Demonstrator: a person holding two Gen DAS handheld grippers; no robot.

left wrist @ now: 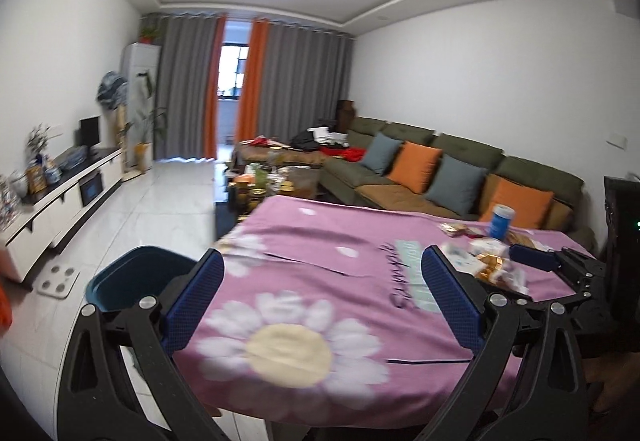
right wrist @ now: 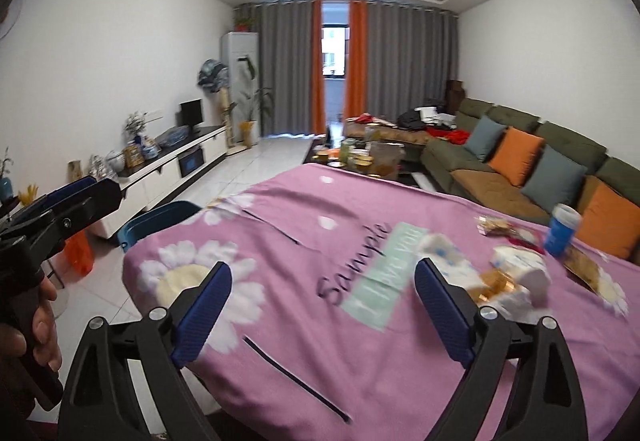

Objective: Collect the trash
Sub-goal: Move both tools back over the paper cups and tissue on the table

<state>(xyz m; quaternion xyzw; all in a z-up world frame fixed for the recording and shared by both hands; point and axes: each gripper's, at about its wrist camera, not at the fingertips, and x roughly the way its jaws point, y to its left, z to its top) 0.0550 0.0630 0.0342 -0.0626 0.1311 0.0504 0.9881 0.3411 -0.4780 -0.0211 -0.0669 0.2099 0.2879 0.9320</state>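
Observation:
A table under a pink daisy cloth (left wrist: 320, 241) fills both views. My left gripper (left wrist: 322, 265) is open over its near left part with nothing between the blue pads. My right gripper (right wrist: 322, 273) is also open and empty, above the printed lettering. Trash lies to the right of the right gripper: crumpled white tissues (right wrist: 516, 269), gold wrappers (right wrist: 494, 281), a snack packet (right wrist: 496, 225), a brown wrapper (right wrist: 584, 269) and a blue cup (right wrist: 564, 229). A dark blue bin (left wrist: 132, 273) stands on the floor off the table's left edge. A hand (right wrist: 36, 325) holds the left gripper.
A green sofa (right wrist: 500, 169) with orange and grey cushions runs along the right wall. Beyond the table stands a cluttered coffee table (right wrist: 368, 157). A white TV cabinet (right wrist: 180, 165) lines the left wall. An orange bag (right wrist: 80, 253) and a white scale (left wrist: 56, 281) lie on the tiled floor.

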